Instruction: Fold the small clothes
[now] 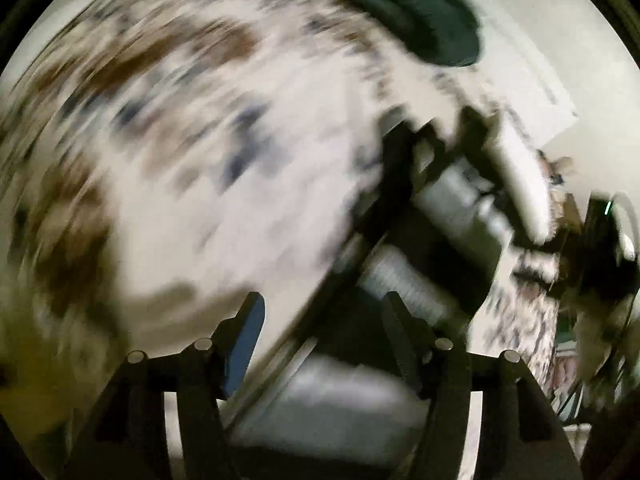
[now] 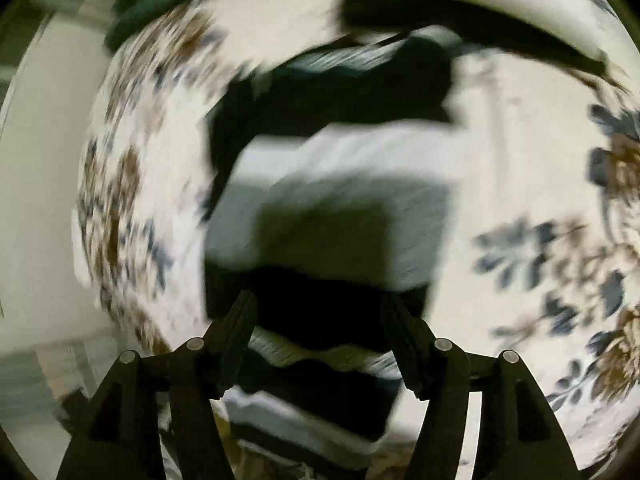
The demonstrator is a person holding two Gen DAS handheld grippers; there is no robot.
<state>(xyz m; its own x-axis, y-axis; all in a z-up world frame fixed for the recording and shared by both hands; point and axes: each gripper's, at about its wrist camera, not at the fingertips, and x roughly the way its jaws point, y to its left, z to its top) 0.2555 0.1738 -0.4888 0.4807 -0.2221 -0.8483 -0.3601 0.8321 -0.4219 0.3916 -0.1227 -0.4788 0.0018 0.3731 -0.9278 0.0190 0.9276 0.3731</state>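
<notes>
L tongs point(image 1: 324, 320): your jaws stand apart, nothing gripped, black-and-white garment point(image 1: 432, 240) just ahead, to the R of the tips | R tongs point(image 2: 320, 320): jaws parted too, garment point(image 2: 332, 216) lies below and ahead between the fingers, pads off it | floral cloth point(image 2: 520, 160) underneath, dk green item point(image 1: 420, 4) far ahead | both views blurred

light: dim, soft; blur: heavy motion smear both views; edges: fisheye-curved, black corners
</notes>
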